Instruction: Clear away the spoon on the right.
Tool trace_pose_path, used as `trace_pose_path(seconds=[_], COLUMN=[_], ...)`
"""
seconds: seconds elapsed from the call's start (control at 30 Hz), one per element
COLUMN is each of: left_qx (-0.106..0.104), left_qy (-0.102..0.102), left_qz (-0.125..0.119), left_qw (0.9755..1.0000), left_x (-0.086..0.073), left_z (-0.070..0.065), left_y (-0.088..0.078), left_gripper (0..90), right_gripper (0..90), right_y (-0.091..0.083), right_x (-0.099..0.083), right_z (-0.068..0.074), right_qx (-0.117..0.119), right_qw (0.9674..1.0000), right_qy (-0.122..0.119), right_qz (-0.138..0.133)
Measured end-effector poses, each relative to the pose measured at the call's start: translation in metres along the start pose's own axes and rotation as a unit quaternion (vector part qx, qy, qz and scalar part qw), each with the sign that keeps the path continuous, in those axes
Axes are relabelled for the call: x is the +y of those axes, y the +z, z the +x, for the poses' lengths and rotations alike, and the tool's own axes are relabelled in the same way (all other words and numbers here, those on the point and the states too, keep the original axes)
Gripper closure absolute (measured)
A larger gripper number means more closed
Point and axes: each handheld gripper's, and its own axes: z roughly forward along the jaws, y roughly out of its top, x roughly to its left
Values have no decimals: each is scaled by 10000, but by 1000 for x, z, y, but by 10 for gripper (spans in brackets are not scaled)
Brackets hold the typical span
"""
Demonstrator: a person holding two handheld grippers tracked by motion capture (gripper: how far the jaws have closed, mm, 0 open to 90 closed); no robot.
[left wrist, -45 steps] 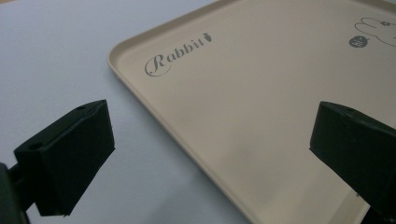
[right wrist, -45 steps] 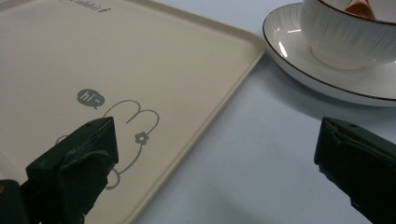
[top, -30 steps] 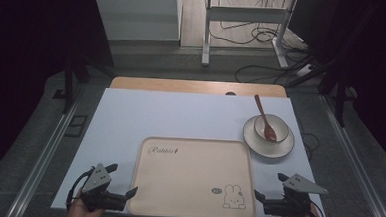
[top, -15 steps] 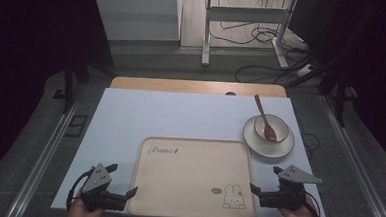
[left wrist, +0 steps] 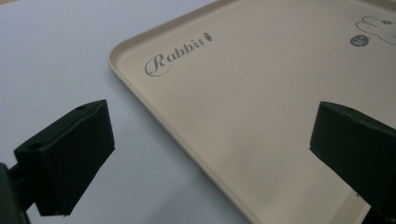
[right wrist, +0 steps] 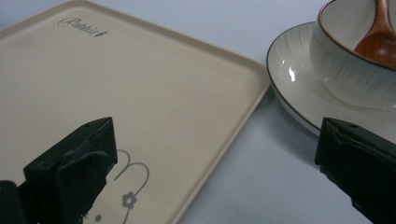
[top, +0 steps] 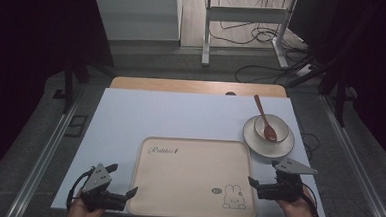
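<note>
Since the earlier picture, the right gripper has slid up and inward from the lower right corner of the frame, and now its tips sit at the right edge of the tray. Its jaws are wide apart and hold nothing. In the right gripper view, one jaw hangs over the tray near the little rabbit drawing, and the other hangs over the bare table just beside the plate. So the tray's right edge runs between the two jaws.

At the lower left of the high view, the left gripper has stayed put. Its jaws are wide apart too, with the tray's left edge between them.

Down in the middle of the frame, the tray lies flat on the table. The bowl with the wooden spoon sits on the plate at the upper right, closer to the right gripper. Each gripper looks ready to pinch its own side of the tray.
</note>
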Motion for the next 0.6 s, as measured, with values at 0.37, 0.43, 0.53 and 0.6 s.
trace_pose_path(seconds=[0.37,0.43,0.53,0.6], left_qx=[-21,-28,-45,-45], left_qy=[13,17,25,26], left_qz=[15,17,23,25], left_qw=[10000,10000,10000,10000], left_x=[0,0,0,0], left_z=[0,0,0,0], left_y=[0,0,1,1], left_gripper=[0,0,0,0], right_gripper=[0,0,0,0], right_y=[9,13,15,16], right_x=[16,19,20,22], right_z=[-14,-18,-20,-22], right_qx=[-32,-31,-40,-41], right_qw=[10000,9999,10000,10000], right_qy=[52,97,87,88], right_qz=[-17,12,22,13])
